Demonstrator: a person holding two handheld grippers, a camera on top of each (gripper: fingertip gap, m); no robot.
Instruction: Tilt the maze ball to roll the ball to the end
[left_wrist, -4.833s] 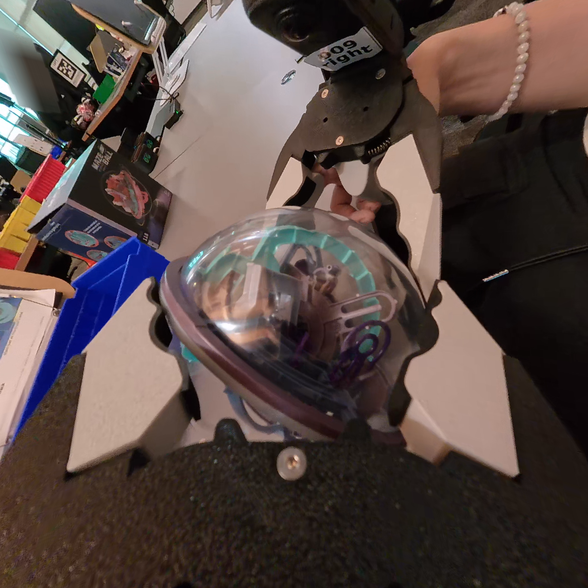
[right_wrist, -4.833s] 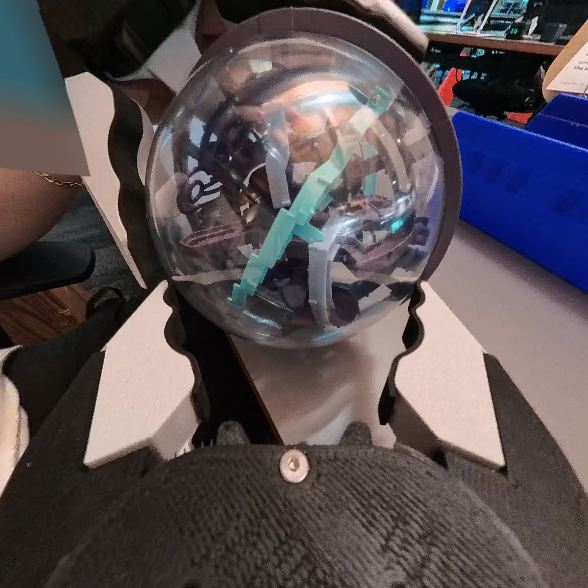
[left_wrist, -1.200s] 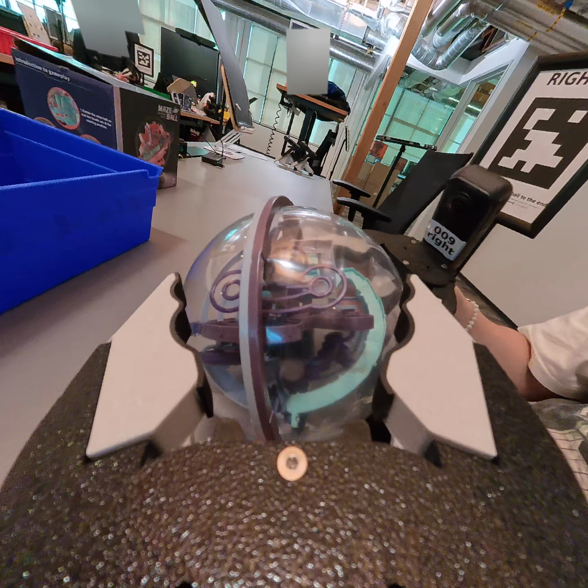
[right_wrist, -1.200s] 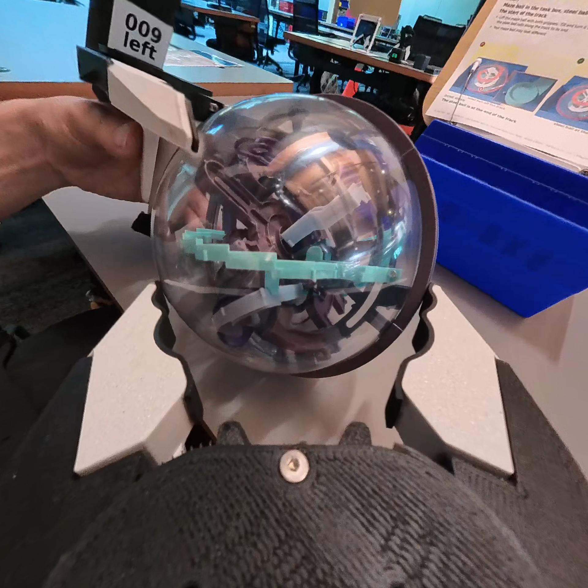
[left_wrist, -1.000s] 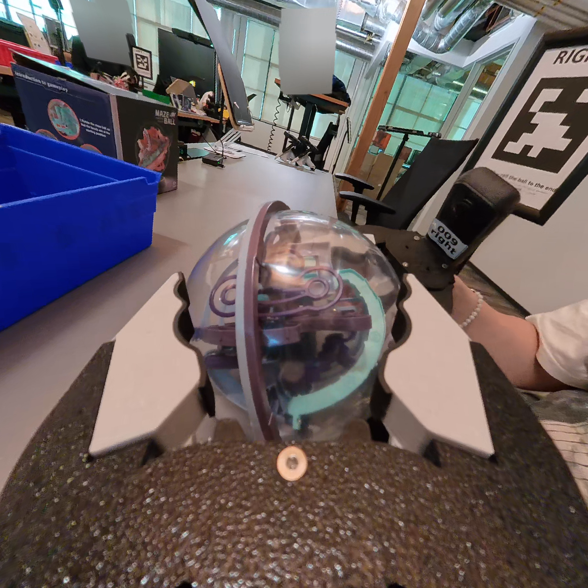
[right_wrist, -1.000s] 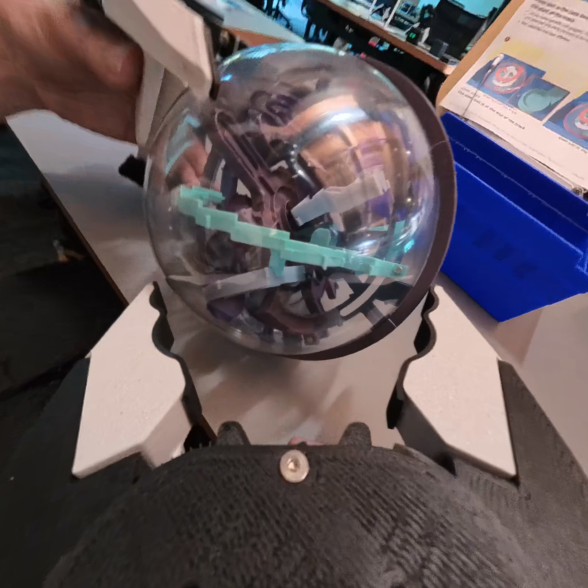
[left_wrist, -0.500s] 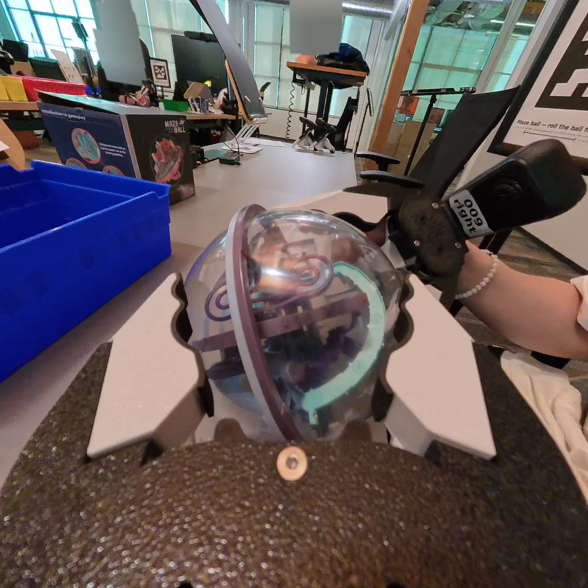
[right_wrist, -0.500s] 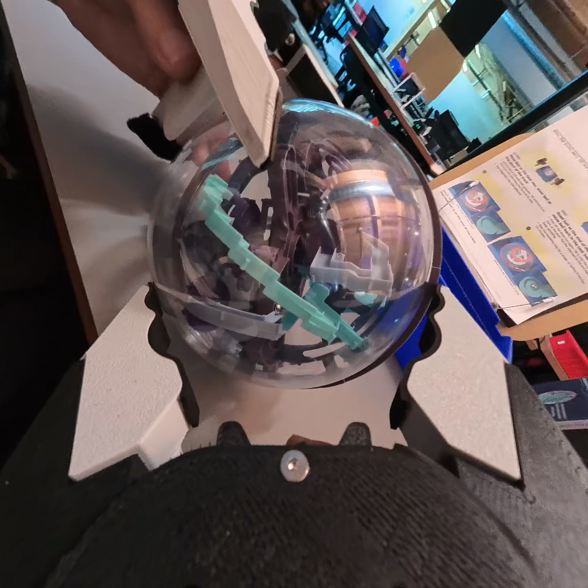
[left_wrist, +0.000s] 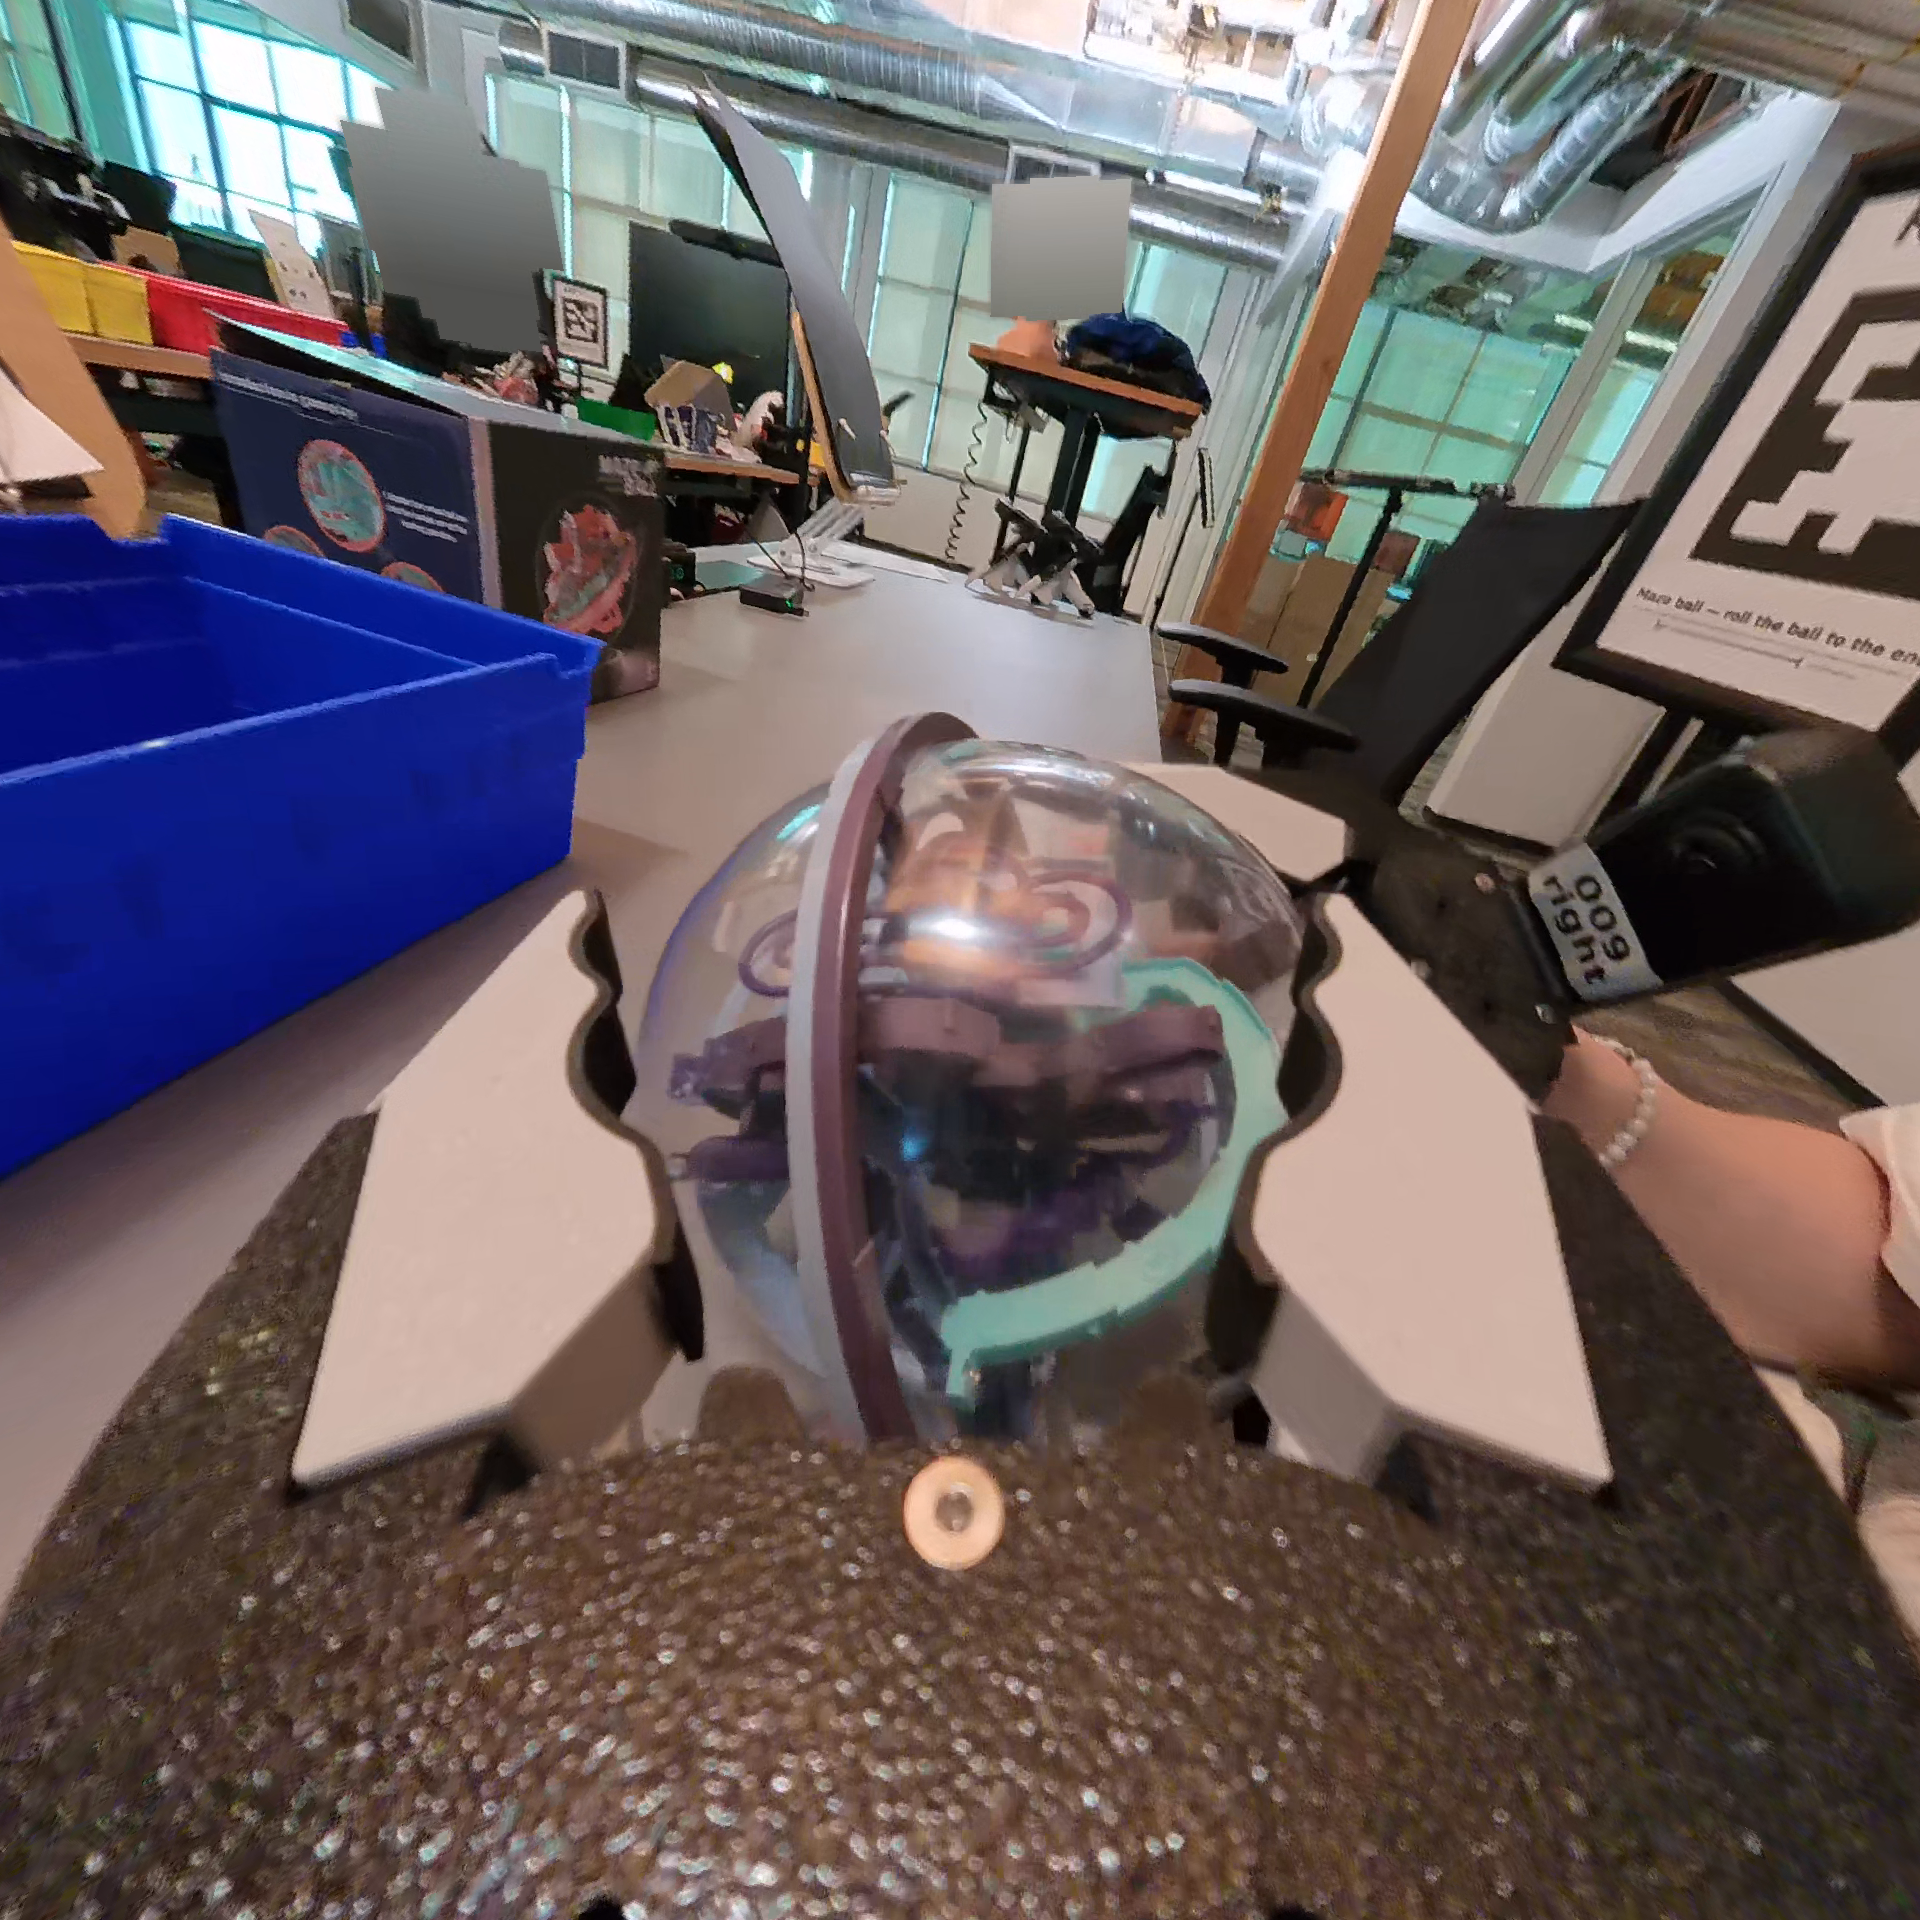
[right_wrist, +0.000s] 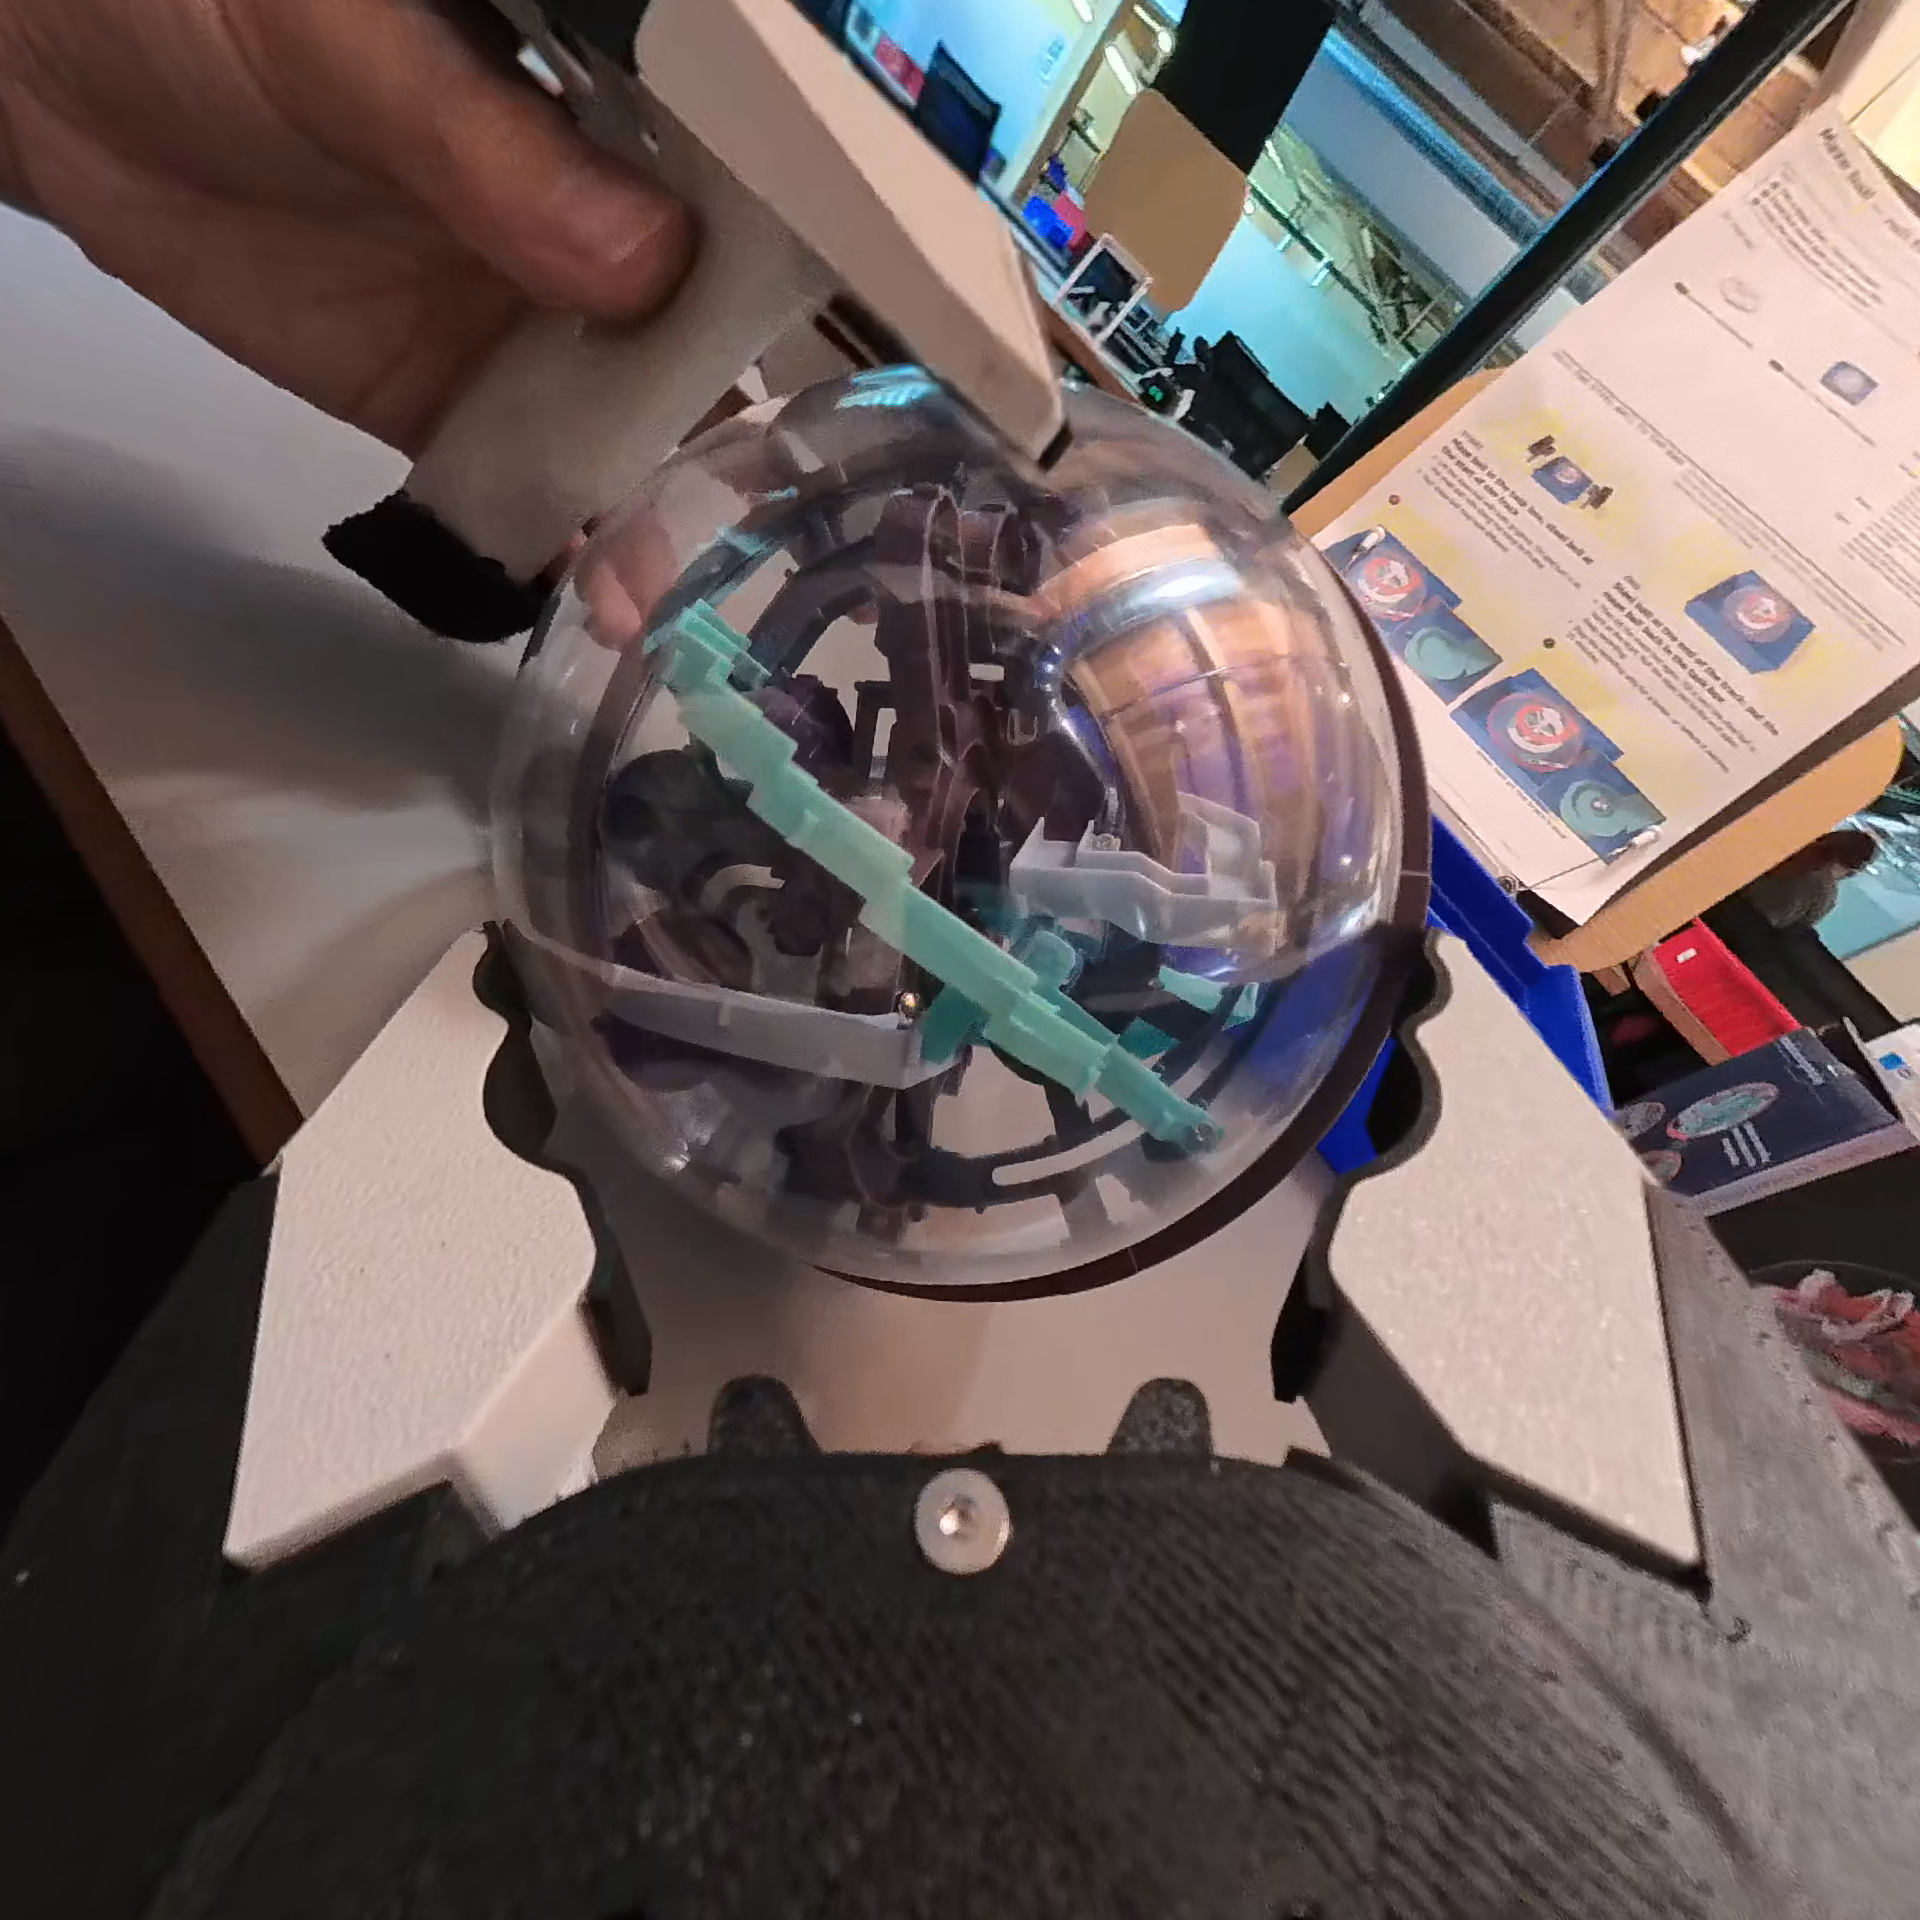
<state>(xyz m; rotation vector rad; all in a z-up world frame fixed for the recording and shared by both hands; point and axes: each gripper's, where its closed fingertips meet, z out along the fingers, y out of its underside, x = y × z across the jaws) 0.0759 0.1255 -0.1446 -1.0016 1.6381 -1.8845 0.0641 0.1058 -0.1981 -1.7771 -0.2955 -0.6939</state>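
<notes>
The maze ball (left_wrist: 966, 1049) is a clear sphere with a dark purple rim and teal, grey and purple tracks inside. It is held above the table's edge. My left gripper (left_wrist: 956, 914) is shut on it, one white pad pressing each side. My right gripper (right_wrist: 961, 940) is also shut on it, its pads against the sphere and the rim. In the right wrist view the ball (right_wrist: 956, 831) shows a teal track slanting down to the right. A small steel ball (right_wrist: 911, 1001) sits by the grey track. The right gripper's body (left_wrist: 1455, 935) shows in the left wrist view. A left finger (right_wrist: 883, 239) lies on top of the sphere.
A blue bin (left_wrist: 260, 810) stands on the grey table (left_wrist: 883, 665) to the left, with the toy's dark box (left_wrist: 447, 520) behind it. A black chair (left_wrist: 1403, 665) and a framed marker sign (left_wrist: 1818, 468) are to the right. An instruction sheet (right_wrist: 1662, 623) leans over the bin (right_wrist: 1496, 935).
Both grippers have kept their grip and turned the ball together. In the right wrist view the teal track went from level to slanting down right, and the left finger moved onto the sphere's top.
</notes>
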